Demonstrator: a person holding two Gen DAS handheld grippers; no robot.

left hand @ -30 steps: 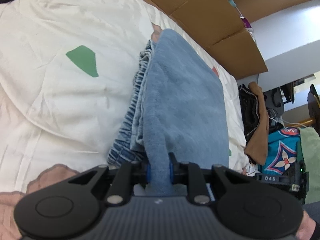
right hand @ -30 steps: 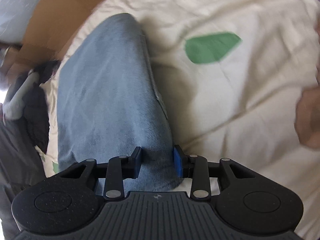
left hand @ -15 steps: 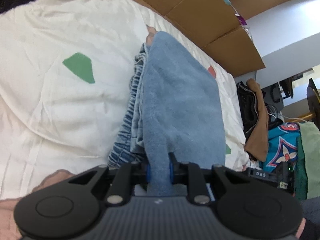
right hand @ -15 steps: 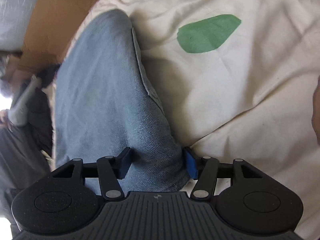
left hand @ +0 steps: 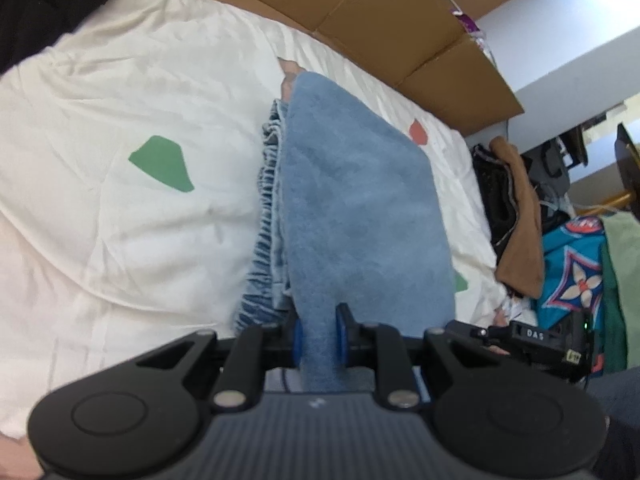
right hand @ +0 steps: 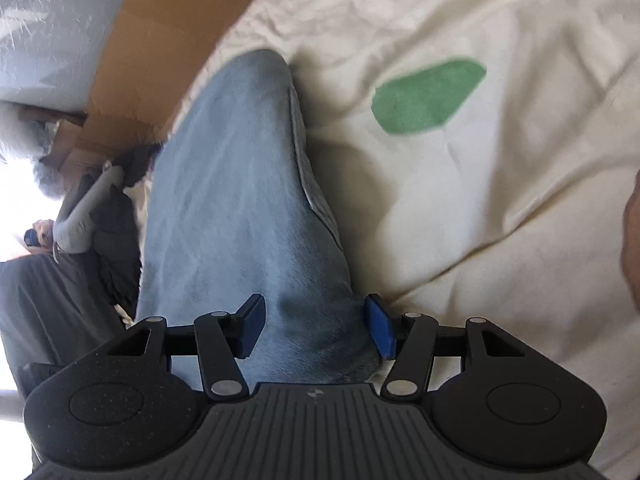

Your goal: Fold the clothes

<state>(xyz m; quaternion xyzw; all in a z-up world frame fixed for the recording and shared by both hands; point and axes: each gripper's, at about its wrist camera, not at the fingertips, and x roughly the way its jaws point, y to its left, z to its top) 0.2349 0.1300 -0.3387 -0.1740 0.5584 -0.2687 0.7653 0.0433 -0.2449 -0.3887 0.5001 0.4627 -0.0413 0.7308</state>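
Left wrist view: your left gripper (left hand: pixel 319 336) pinches the folded light-blue jeans (left hand: pixel 360 216), gathered elastic waistband showing along their left edge, on the white bedsheet (left hand: pixel 120 80). Your right gripper (right hand: pixel 313 326) has just been opening; jeans lie between its spread pads.

Jeans (left hand: pixel 360 220) near end hidden under left gripper (left hand: pixel 319 338) body; elastic waistband (left hand: pixel 266 216) partly covered. Far clutter (right hand: pixel 92 216) blurred, unreadable.

A home bedroom: quilted bed (left hand: pixel 120 240), clothes pile (left hand: pixel 516 216) beside it.
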